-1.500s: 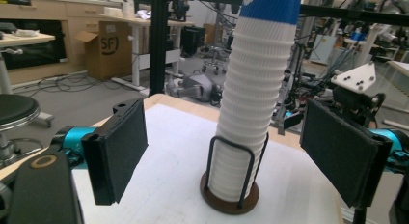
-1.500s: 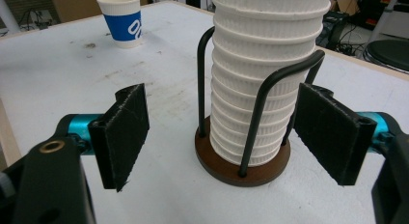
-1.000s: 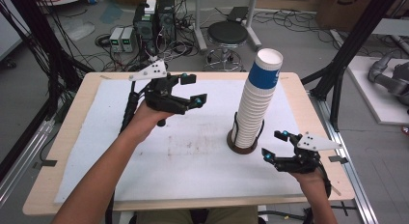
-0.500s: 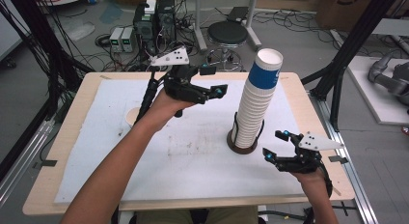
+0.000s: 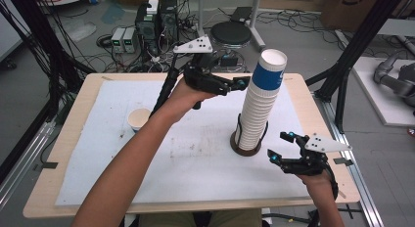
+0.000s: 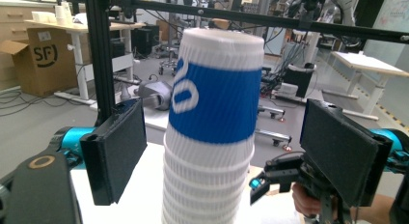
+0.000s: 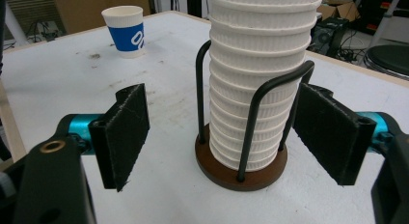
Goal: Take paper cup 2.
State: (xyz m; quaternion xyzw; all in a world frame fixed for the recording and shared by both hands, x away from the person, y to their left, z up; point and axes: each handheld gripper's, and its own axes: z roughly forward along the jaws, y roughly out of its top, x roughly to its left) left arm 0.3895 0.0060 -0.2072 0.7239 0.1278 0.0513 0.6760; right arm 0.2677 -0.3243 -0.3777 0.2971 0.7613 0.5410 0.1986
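Note:
A tall stack of white ribbed paper cups [image 5: 255, 114] stands in a black wire holder with a brown base [image 5: 244, 148] right of the table's middle. Its top cup [image 5: 269, 70] has a blue band. My left gripper [image 5: 239, 83] is raised to that top cup from the left, open. In the left gripper view the top cup [image 6: 212, 98] sits in line between the pads [image 6: 118, 151], untouched. My right gripper [image 5: 279, 147] rests low just right of the holder, open; its pads [image 7: 125, 132] flank the stack's foot [image 7: 255, 132] without contact. A single blue-banded cup [image 5: 139, 119] stands at the left.
A white mat [image 5: 195, 158] covers the wooden table [image 5: 73, 139]. The single cup [image 7: 126, 31] stands beyond the holder base [image 7: 241, 173] in the right gripper view. Black frame posts, cables and a stool stand behind the table.
My left hand has risen and moved right from the table's left half to the top of the stack, uncovering the single cup. The right gripper has stayed put.

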